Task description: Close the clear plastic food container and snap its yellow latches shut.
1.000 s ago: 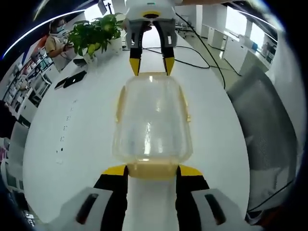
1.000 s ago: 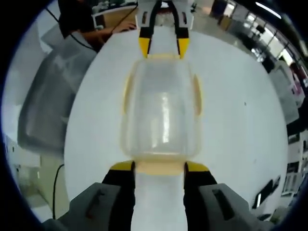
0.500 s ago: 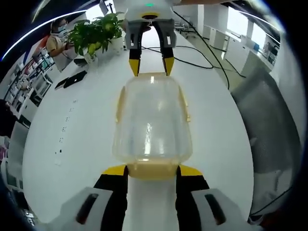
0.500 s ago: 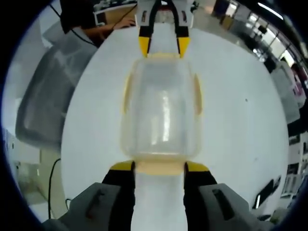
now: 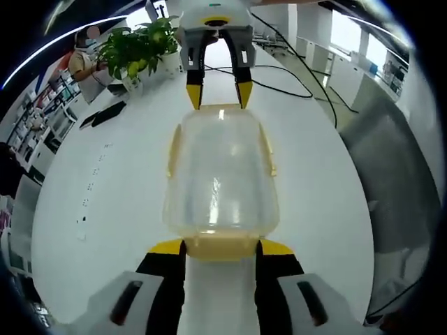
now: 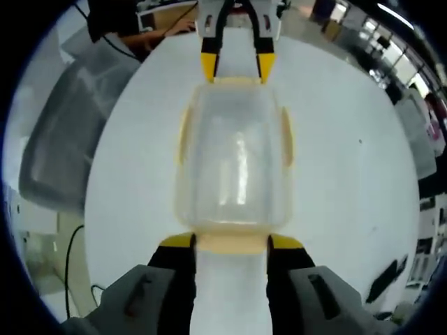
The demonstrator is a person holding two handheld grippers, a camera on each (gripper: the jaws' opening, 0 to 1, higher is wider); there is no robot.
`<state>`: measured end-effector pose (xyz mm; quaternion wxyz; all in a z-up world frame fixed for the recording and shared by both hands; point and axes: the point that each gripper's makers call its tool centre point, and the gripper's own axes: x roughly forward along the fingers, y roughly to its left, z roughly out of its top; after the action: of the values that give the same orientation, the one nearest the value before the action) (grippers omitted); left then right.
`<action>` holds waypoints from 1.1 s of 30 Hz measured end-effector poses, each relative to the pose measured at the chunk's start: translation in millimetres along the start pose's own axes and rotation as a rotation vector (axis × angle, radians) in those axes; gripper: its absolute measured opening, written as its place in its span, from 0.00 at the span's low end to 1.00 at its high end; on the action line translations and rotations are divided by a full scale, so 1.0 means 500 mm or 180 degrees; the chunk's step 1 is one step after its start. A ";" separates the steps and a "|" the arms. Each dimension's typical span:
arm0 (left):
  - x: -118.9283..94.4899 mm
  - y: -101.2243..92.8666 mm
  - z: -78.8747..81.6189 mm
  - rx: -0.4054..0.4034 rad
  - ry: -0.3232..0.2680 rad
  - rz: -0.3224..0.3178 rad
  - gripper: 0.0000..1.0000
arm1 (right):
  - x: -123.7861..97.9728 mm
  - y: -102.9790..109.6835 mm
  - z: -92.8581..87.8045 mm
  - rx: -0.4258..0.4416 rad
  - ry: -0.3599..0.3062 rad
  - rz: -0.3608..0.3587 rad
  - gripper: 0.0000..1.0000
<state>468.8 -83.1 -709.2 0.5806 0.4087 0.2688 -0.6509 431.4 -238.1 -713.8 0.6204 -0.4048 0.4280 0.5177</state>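
Two grippers face each other across a clear plastic food container [image 5: 221,174] standing on a white table [image 5: 105,181].

Left gripper view: the left gripper [image 5: 221,250] has its yellow-tipped jaws set wide, one at each side of the container's near yellow latch [image 5: 221,247], tips touching or just beside it; contact cannot be confirmed. The container lies directly ahead of the jaws, lid on. Yellow side latches [image 5: 268,150] run along both flanks. Beyond the far end, the right gripper [image 5: 217,98] points back, jaws spread to the width of the far end. Left of it stands a potted plant [image 5: 138,45]; black cables [image 5: 293,77] cross the table to its right. A dark flat item [image 5: 103,115] lies well left of the container. A grey chair [image 5: 391,174] stands at the right table edge; office shelving fills the far left.

Right gripper view: the right gripper [image 6: 231,244] likewise stands wide, bracketing the near latch [image 6: 231,242]. The container [image 6: 234,164] is straight ahead; the left gripper [image 6: 236,66] sits at its far end. A grey chair [image 6: 59,139] is to the left.

Against the earlier pictures, both grippers and the container keep their places; only the background has shifted slightly.

No legible brand, label or writing is visible.
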 end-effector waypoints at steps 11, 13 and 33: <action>0.004 0.005 -0.003 0.0009 -0.0012 0.0003 0.33 | 0.003 -0.001 -0.001 0.0022 -0.0016 0.0021 0.35; 0.003 0.003 -0.003 0.0007 -0.0014 0.0008 0.33 | 0.003 -0.001 -0.001 0.0015 -0.0011 0.0028 0.35; 0.008 -0.006 0.002 -0.0012 -0.0072 -0.0017 0.33 | 0.001 -0.002 -0.006 0.0005 0.0010 0.0041 0.35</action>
<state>465.6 -85.4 -712.6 0.5827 0.3995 0.2645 -0.6565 432.3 -241.0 -715.0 0.6168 -0.4024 0.4320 0.5207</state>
